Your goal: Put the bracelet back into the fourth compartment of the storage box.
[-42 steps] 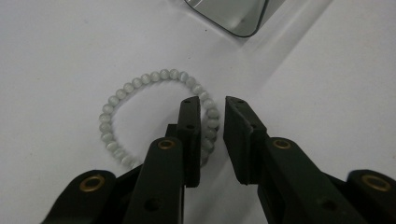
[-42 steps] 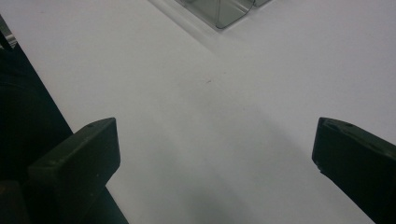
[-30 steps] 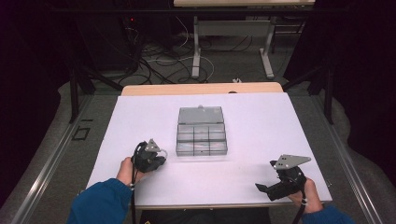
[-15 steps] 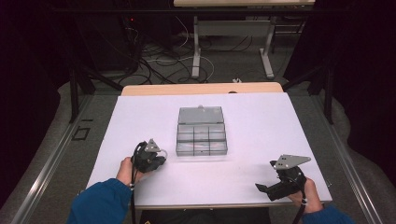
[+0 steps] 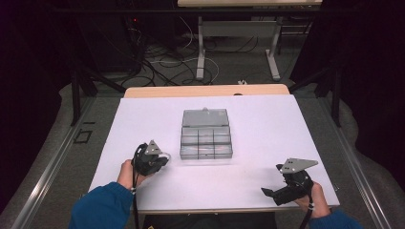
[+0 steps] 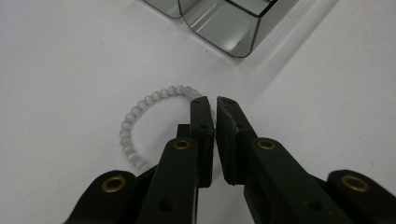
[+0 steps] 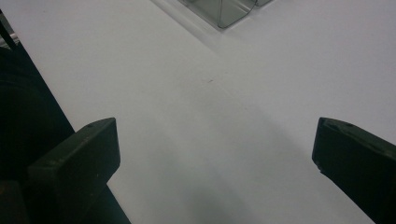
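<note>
1. Pale glass-like beads make up the bracelet [image 6: 154, 119] lying on the white counter [image 6: 70, 56] near the clear compartment box [image 6: 224, 23].
2. My left gripper [image 6: 215, 103] is pinched together on its strand.
3. It looks light, floppy and slippery; I judge gripping the cord between beads best.
4. My right gripper [image 7: 215, 158] rests apart, empty.

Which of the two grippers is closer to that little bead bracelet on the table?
The left. The left gripper has its jaws shut right at the bead bracelet, seemingly pinching it. The right gripper rests far off, near the table's other corner.
</note>
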### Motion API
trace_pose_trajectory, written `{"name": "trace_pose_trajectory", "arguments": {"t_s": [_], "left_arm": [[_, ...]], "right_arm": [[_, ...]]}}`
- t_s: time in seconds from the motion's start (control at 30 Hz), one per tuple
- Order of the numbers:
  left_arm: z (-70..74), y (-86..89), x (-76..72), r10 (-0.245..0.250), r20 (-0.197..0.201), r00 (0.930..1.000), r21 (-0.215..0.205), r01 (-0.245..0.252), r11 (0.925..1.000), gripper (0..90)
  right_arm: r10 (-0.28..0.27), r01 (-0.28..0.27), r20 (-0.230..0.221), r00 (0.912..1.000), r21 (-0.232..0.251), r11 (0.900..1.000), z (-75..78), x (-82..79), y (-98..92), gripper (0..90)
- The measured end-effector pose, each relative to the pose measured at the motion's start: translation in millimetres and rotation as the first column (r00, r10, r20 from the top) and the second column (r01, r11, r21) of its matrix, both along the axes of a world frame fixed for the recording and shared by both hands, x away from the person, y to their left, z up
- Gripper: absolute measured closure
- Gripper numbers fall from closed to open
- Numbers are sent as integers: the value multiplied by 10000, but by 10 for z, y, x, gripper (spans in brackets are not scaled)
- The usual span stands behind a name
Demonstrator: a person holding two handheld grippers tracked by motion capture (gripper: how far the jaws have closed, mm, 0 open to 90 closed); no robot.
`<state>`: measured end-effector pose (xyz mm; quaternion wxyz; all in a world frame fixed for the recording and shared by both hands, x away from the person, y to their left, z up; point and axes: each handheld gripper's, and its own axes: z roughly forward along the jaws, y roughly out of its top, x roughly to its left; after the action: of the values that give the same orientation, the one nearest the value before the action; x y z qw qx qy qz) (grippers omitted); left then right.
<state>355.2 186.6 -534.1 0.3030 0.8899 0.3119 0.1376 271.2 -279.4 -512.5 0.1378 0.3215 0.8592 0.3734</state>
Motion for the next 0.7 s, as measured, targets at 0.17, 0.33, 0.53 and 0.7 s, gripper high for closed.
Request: {"name": "trace_pose_trajectory", "arguments": {"t_s": [0.17,0.33,0.53,0.7], "left_arm": [[39,12,-12,75,243,9997,-103,-72,9999,855],[81,31,-22,171,413,9990,-188,-164,9997,856],[110,44,-31,287,568,9980,-311,-269,9992,856],[147,53,-50,365,635,9973,-363,-342,9988,856]], "right_arm": [[-16,16,49,10000,70,10000,-7,1,2,5],[-20,19,73,10000,67,10000,-7,3,2,5],[0,0,62,10000,65,10000,-7,4,0,5],[-21,21,45,10000,49,10000,-7,2,2,5]]}}
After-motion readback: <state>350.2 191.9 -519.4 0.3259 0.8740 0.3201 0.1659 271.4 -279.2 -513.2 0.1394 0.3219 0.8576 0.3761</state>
